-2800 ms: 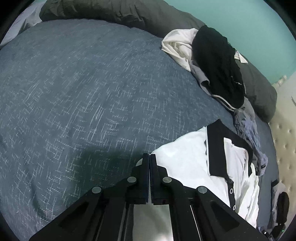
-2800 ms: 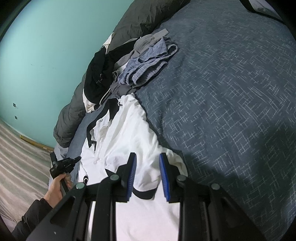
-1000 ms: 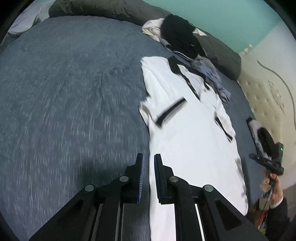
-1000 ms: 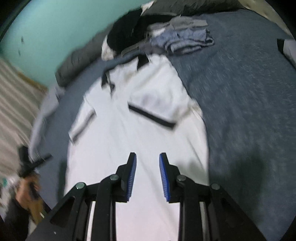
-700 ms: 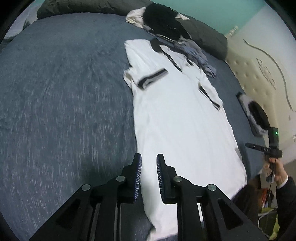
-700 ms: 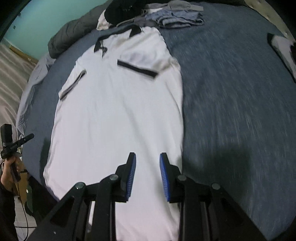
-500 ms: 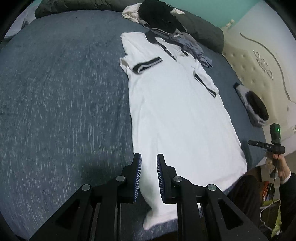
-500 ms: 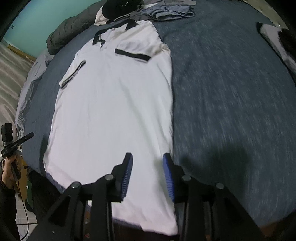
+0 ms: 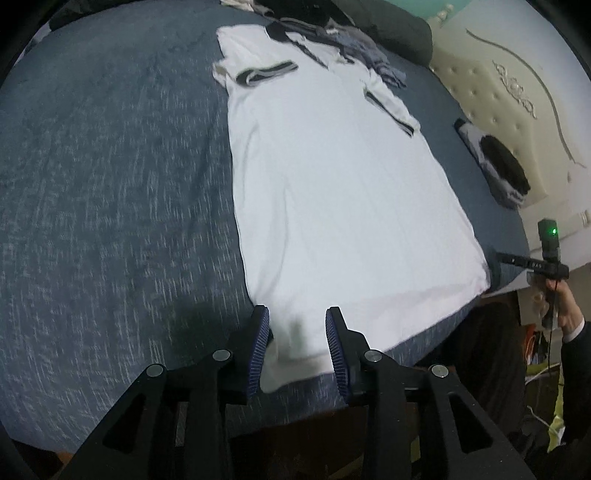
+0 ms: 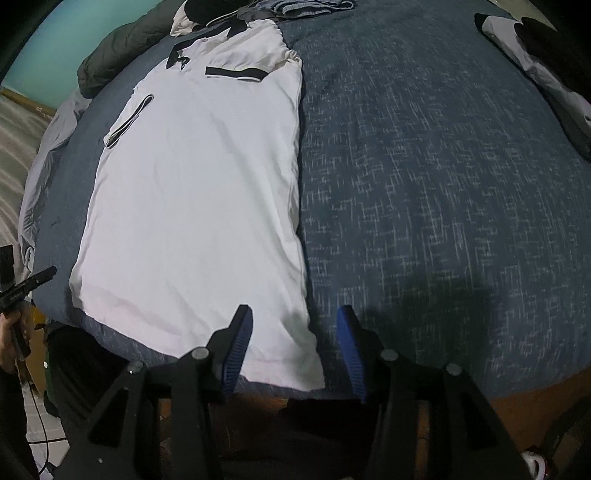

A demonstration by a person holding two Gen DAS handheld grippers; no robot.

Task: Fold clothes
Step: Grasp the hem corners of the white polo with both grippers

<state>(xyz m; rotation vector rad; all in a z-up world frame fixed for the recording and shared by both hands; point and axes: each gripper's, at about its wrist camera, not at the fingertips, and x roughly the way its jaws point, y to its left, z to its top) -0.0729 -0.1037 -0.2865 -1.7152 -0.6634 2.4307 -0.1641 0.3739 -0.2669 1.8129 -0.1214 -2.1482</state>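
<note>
Nearest, at bottom centre of each wrist view: left gripper (image 9: 297,345) and right gripper (image 10: 295,347), both spread wide and holding nothing, each poised over a bottom corner of the hem, probably ready to pinch it for the first fold. Beyond, stretching toward upper frame: white polo shirt (image 9: 332,177) laid flat on blue bedspread (image 10: 424,166), collar farthest.

Teal wall (image 10: 44,48); cream tufted headboard (image 9: 517,122)

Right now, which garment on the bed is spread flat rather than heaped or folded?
The white polo shirt with black collar and sleeve trim, hem between each claw. The dark clothes pile beyond its collar is heaped; the black-and-white garment is folded.
</note>
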